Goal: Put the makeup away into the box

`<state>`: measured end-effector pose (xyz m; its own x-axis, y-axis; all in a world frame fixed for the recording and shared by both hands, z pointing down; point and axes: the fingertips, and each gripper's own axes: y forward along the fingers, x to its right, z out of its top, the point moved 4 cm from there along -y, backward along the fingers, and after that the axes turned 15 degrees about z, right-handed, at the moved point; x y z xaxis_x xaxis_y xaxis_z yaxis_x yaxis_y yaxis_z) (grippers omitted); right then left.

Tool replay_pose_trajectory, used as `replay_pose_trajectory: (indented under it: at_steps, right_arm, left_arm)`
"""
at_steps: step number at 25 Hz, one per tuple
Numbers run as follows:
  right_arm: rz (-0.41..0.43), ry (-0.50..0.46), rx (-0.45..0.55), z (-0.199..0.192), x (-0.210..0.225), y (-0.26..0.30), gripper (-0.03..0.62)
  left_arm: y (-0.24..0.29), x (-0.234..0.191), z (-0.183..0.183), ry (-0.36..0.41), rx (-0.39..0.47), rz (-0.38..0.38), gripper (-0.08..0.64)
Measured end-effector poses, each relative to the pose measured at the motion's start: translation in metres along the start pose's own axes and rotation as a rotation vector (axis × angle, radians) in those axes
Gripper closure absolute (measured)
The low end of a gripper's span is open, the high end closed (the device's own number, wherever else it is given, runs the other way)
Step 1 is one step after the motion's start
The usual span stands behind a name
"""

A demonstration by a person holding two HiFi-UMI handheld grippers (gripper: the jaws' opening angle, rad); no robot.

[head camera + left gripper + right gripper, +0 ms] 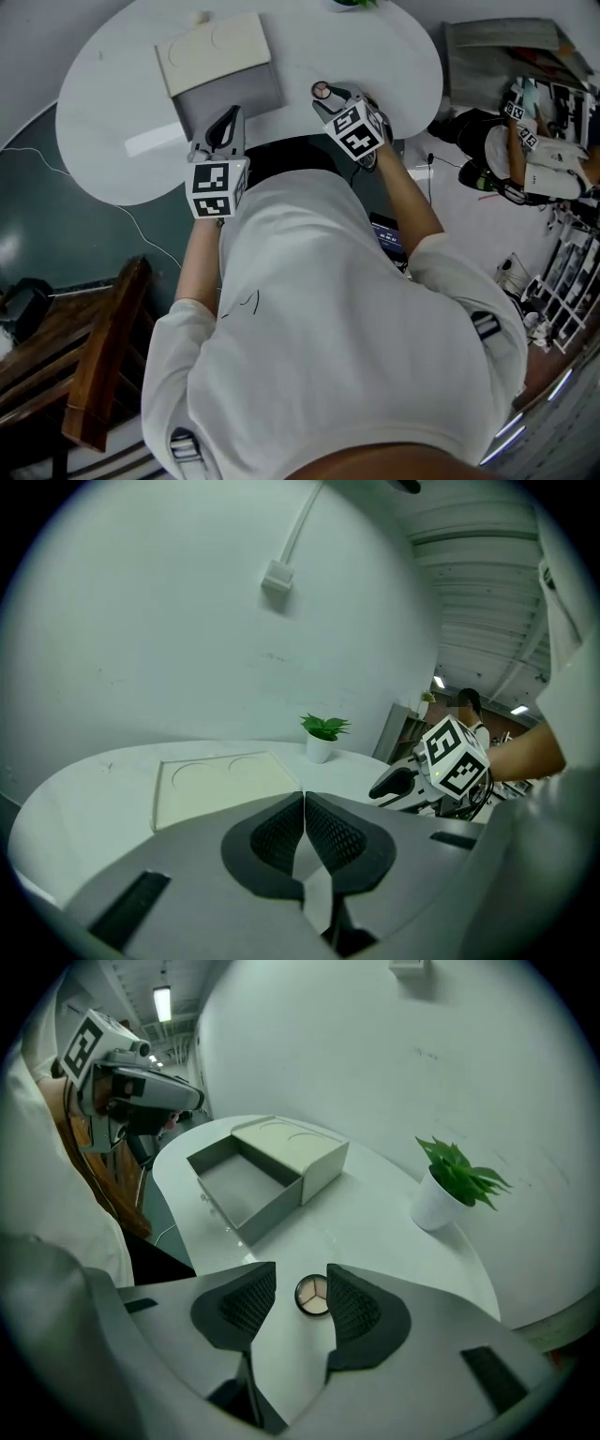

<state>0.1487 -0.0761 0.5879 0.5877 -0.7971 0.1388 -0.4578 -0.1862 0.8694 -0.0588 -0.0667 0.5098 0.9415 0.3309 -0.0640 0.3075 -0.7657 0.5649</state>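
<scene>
Right tool (300, 1286): spread, straddling the round compact (312, 1296), which sits nearer one pad.
Compact: flat on the worktop (375, 1213), by its near edge.
Advice: centre it, then pinch the rim.
Left tool (304, 808): pressed together, empty.
Box (239, 1190): open.

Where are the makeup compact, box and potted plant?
makeup compact (312, 1296): right gripper view, centre of its face.
box (246, 1188): right gripper view, bare drawer floor.
potted plant (436, 1206): right gripper view, white pot.

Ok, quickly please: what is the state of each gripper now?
Left gripper: shut, nothing between its jaws.
Right gripper: open; the round makeup compact lies between its jaws, not clamped.
</scene>
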Motion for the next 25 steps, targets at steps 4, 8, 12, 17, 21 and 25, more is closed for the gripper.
replay_pose_trajectory:
  at_steps: [4,8,12,17,21,25]
  right_arm:
    - [0.041,0.01,-0.049,-0.014,0.019,0.016,0.407]
    - [0.104,0.003,-0.074,-0.027,0.031,0.032,0.374]
    - [0.147,0.013,-0.086,-0.033,0.04,0.047,0.351]
    - [0.181,0.025,-0.122,-0.042,0.044,0.062,0.347]
    - [0.17,0.04,-0.124,-0.041,0.046,0.062,0.377]
    - [0.166,0.087,-0.062,-0.034,0.05,0.057,0.377]
  left_arm:
    - [0.01,0.0,-0.004,-0.033,-0.037,0.045,0.538]
    - [0.017,0.005,-0.006,-0.053,-0.063,0.086,0.537]
    - [0.02,0.007,-0.005,-0.072,-0.073,0.124,0.537]
    - [0.019,0.005,-0.013,-0.095,-0.093,0.162,0.537]
    - [0.018,0.002,-0.016,-0.101,-0.1,0.171,0.537]
    - [0.021,0.001,-0.011,-0.097,-0.089,0.17,0.537]
